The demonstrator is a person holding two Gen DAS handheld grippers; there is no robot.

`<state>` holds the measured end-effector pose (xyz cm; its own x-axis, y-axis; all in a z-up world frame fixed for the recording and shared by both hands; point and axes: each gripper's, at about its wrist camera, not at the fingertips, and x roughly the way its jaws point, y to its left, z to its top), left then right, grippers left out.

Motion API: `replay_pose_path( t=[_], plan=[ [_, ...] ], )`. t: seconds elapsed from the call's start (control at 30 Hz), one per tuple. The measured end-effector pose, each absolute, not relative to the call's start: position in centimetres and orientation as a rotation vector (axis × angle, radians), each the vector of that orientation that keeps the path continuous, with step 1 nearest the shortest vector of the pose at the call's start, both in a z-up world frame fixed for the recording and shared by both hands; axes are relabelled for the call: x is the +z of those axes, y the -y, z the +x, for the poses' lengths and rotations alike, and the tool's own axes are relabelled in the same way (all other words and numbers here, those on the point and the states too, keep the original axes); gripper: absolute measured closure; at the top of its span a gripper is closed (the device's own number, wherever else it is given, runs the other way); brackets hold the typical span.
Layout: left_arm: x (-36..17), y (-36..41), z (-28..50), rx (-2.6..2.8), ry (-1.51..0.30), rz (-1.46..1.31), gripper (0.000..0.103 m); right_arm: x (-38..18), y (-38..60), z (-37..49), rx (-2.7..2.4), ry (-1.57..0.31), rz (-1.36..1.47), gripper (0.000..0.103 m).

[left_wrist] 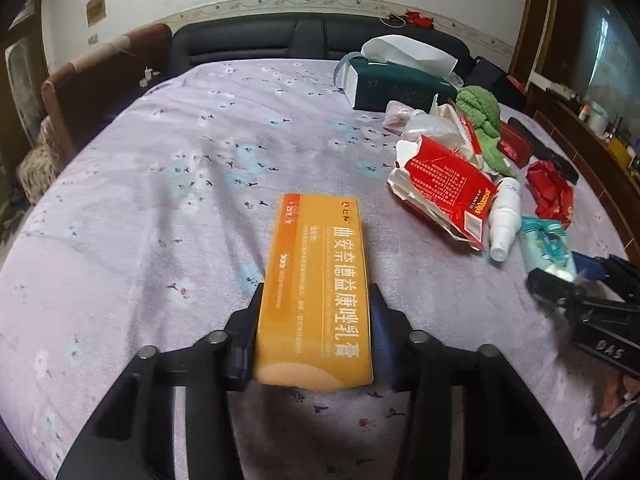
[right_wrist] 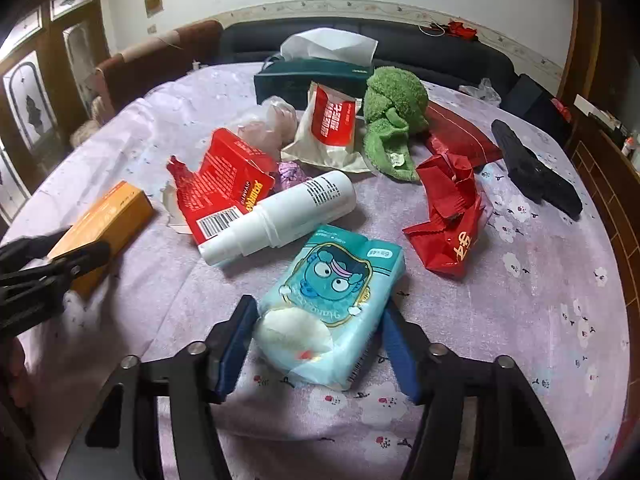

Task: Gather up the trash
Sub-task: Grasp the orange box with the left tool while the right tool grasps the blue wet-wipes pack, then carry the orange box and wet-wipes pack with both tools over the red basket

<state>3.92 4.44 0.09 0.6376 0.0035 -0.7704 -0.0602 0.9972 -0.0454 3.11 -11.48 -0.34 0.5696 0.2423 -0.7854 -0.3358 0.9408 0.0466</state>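
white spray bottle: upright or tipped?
Tipped. The white bottle lies on its side on the bedsheet, nozzle end toward the camera, beside the torn red box.

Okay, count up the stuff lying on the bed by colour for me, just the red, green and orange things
Red: 4 (torn carton, crumpled wrapper, flat packet, red-label pouch)
Green: 1 (plush toy)
Orange: 1 (box)
Total: 6

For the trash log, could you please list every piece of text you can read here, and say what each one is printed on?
"曲安奈德益康唑乳膏": long orange cardboard box, clamped in the left gripper.
"DAS": black right gripper, on its body.
Pale blue plastic tissue pack: lettering too distorted to read.
Torn red carton: barcode and print too small.
White plastic spray bottle: print too small.
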Motion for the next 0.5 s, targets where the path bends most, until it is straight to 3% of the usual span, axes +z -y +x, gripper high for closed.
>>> replay_pose_path(
  t=[0.17,0.5],
  plan=[
    [0.7,-3.9,2.8,0.004,-0.861,-0.115,0.059,0.4,13.5,2.0,0.366,-0.875,-0.062,0.048],
    [3.8,1.8,-2.4,-0.079,-0.789,-0.091,0.059,3.2,17.9,-2.3,0.396,-0.809,0.033,0.049]
  ],
)
